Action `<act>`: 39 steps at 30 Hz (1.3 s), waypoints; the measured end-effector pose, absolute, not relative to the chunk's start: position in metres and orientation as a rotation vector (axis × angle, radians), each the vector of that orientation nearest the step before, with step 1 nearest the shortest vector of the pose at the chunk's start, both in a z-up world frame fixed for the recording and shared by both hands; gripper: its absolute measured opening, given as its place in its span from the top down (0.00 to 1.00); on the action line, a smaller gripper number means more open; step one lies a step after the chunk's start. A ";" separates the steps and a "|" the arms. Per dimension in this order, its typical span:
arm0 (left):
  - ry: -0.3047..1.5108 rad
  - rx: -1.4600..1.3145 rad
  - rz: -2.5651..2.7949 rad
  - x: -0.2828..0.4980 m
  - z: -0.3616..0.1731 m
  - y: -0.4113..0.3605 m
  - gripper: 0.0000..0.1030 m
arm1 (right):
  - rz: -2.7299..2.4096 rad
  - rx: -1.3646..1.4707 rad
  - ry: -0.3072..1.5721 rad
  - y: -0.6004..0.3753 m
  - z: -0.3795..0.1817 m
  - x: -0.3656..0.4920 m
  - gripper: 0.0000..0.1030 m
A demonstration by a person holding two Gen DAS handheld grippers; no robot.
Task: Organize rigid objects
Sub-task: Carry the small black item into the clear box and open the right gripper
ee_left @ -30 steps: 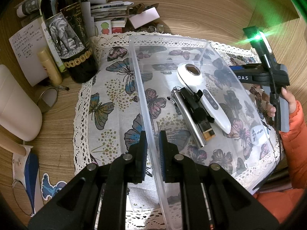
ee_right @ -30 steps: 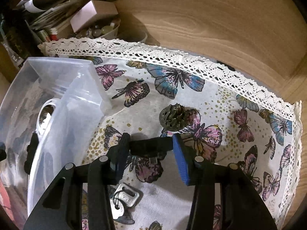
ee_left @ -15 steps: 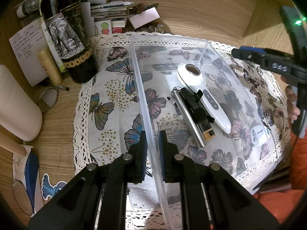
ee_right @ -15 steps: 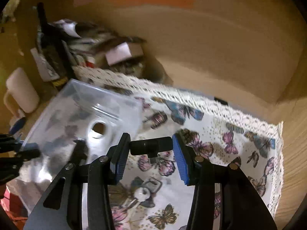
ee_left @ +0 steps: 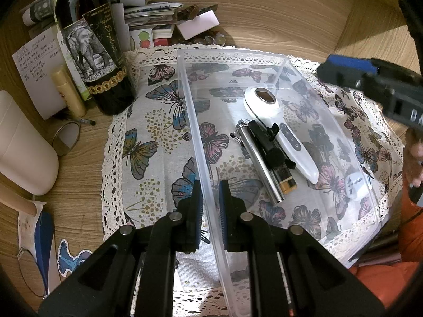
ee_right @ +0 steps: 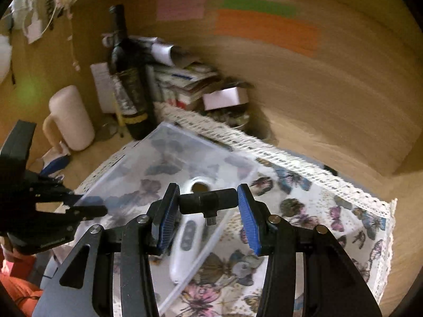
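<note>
Butterfly cloth (ee_left: 148,142): bin (ee_left: 280,60) holds three items; left jaws clamp wall, right grip adapter (ee_right: 207,202)

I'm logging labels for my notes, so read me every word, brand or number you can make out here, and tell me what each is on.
"APPELLATION": partly legible on the wine bottle label; the gold script beside it is unclear.
"DA": cut off on the right gripper body.
Handwritten note: too small to read.
White tag in the clear plastic bin: unreadable marks.
Wall sticky notes: blurred.

I see a wooden desk (ee_left: 277,8) under warm, dim light, with a wooden back wall (ee_right: 330,84) behind it. Pink, green and orange sticky notes (ee_right: 264,29) are stuck on the wall.
</note>
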State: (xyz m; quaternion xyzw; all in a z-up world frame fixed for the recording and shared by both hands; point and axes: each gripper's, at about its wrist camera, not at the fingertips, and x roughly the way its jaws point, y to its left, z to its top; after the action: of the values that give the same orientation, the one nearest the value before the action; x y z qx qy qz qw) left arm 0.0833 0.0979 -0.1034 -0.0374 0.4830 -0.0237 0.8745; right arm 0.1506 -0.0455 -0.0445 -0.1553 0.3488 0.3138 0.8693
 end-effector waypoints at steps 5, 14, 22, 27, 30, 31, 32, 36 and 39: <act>1.008 -0.079 -0.049 0.083 -0.103 0.098 0.89 | 0.697 -0.356 0.776 -0.030 -0.062 0.147 0.59; 1.009 -0.079 -0.049 0.083 -0.103 0.098 0.89 | 0.717 -0.381 0.853 -0.022 -0.085 0.147 0.59; 1.008 -0.078 -0.048 0.083 -0.103 0.097 0.89 | 0.688 -0.357 0.809 -0.033 -0.069 0.145 0.57; 1.008 -0.079 -0.049 0.084 -0.103 0.097 0.89 | 0.631 -0.319 0.761 -0.055 -0.051 0.145 0.57; 1.008 -0.078 -0.048 0.084 -0.103 0.097 0.89 | 0.588 -0.298 0.754 -0.071 -0.047 0.146 0.56; 1.008 -0.079 -0.048 0.084 -0.103 0.097 0.89 | 0.574 -0.294 0.757 -0.076 -0.048 0.147 0.56; 1.008 -0.078 -0.048 0.084 -0.103 0.097 0.89 | 0.560 -0.291 0.763 -0.080 -0.049 0.149 0.56; 1.008 -0.078 -0.048 0.084 -0.103 0.097 0.89 | 0.506 -0.296 0.816 -0.094 -0.066 0.154 0.56; 1.008 -0.078 -0.048 0.084 -0.103 0.097 0.89 | 0.484 -0.293 0.876 -0.102 -0.084 0.160 0.56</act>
State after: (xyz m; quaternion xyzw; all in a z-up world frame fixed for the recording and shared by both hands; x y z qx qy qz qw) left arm 0.0837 0.0974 -0.1034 -0.0374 0.4828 -0.0229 0.8746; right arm 0.1598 -0.1016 -0.0843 -0.1399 0.4183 0.2312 0.8672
